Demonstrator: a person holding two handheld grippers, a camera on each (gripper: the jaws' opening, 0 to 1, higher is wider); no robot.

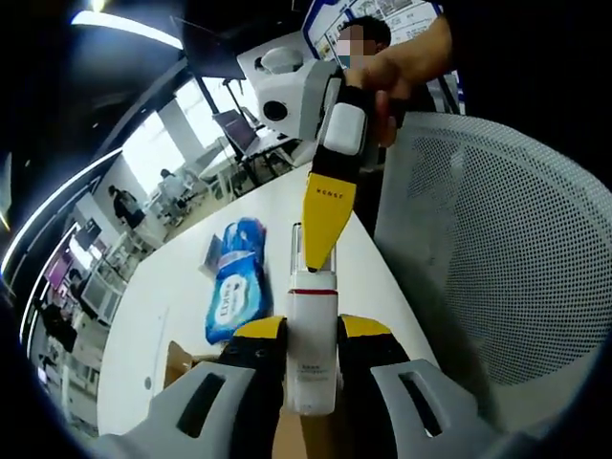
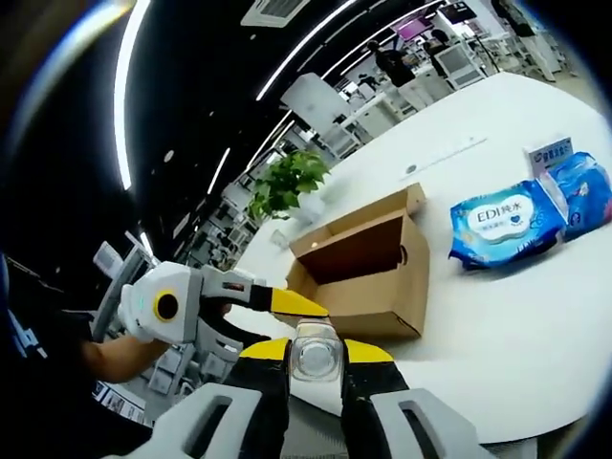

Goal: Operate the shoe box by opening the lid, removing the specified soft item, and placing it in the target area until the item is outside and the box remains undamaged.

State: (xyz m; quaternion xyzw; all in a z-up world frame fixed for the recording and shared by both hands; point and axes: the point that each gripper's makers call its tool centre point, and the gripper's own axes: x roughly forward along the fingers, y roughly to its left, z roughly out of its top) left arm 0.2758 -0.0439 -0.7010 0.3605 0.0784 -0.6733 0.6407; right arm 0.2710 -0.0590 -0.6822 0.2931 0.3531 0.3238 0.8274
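A white tube [image 1: 313, 354] with a red band stands between my left gripper's [image 1: 313, 330] yellow-tipped jaws, which are shut on its lower part. From above comes my right gripper [image 1: 325, 251], held by a person's hand [image 1: 397, 67], its yellow finger against the tube's upper end. In the right gripper view the tube [image 2: 314, 356] shows end-on, pinched by my right gripper [image 2: 314, 346], and the left gripper [image 2: 298, 306] reaches it from the left. Behind it the brown shoe box [image 2: 368, 287] sits on the table with its lid open; one corner of the box [image 1: 177, 359] is in the left gripper view.
Two blue wipe packs [image 2: 502, 225] [image 2: 581, 191] lie on the white table [image 2: 516, 335] right of the box; the front wipe pack [image 1: 232, 287] lies ahead of the tube. A white mesh chair [image 1: 497, 268] stands close on the right. A potted plant [image 2: 287, 182] stands behind the box.
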